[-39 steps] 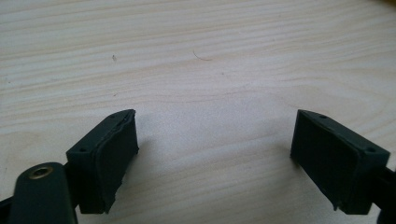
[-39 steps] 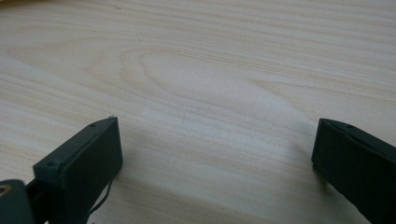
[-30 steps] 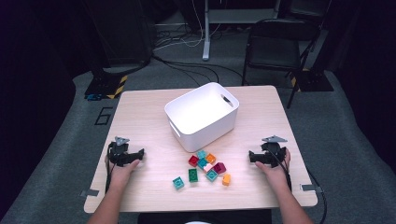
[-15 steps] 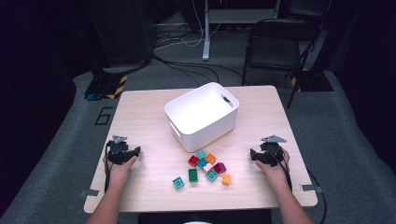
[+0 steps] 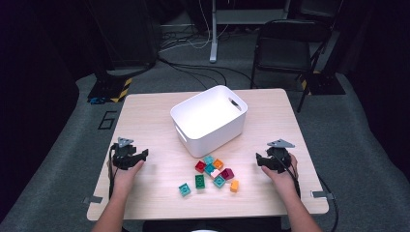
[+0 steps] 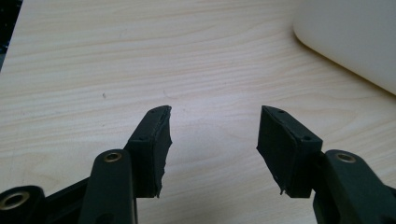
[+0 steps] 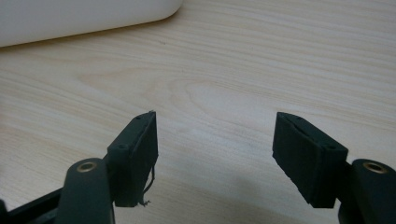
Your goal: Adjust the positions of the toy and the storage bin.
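**Both grippers empty, bricks between them**

Your left gripper [image 5: 143, 153] sits over the left part of the light wooden worktop [image 5: 145, 121], its jaws spread wide with bare wood between them; they have just been closing a little, with nothing caught. Your right gripper [image 5: 259, 160] rests at the right side, jaws also wide apart and empty. The cluster of small colourful plastic building bricks [image 5: 212, 173] lies on the worktop between the two grippers, well apart from each, slightly nearer your right one. The white rectangular plastic bin [image 5: 209, 121] stands just behind the bricks; in both gripper views you see its rounded corner ahead of your jaws.
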A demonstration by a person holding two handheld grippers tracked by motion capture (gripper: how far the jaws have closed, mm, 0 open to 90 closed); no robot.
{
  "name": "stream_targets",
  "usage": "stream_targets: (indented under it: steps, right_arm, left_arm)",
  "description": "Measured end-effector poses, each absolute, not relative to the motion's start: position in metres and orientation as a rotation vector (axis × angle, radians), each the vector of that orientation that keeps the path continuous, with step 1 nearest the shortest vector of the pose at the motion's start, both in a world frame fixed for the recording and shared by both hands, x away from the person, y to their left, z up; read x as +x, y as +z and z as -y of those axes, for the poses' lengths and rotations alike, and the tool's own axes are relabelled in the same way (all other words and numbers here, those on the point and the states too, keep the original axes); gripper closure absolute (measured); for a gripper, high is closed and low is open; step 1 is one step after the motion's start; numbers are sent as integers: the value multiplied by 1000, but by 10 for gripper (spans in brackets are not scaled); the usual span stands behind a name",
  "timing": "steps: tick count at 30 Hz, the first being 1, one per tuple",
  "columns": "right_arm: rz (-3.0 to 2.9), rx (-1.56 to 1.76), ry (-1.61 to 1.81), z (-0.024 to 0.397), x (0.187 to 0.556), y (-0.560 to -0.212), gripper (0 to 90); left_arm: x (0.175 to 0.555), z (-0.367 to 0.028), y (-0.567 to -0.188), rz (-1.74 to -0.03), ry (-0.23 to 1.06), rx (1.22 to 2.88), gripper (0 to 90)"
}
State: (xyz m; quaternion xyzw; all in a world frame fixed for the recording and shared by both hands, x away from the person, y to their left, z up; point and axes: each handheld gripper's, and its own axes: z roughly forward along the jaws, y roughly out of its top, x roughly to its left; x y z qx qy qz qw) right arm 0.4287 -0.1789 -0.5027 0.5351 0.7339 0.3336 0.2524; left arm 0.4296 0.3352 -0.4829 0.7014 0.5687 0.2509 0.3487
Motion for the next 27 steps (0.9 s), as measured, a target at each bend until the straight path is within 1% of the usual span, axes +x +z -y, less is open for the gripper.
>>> stream_targets:
  steps: [4,9,17,21,27]
  right_arm:
    - [-1998,1445,921,179,427,-502,315]
    - [-1995,1453,919,177,425,-501,327]
    - [-1988,1452,915,180,423,-502,336]
    - [-1987,1456,914,181,423,-502,336]
    - [-1974,1465,925,183,422,-505,353]
  left_arm:
    - [430,-329,-474,-1448,639,1818,462]
    - [432,-322,-465,-1429,619,1817,462]
    - [436,-297,-447,-1377,608,1858,465]
    - [438,-289,-439,-1360,614,1851,465]
    - [442,-271,-422,-1326,587,1864,468]
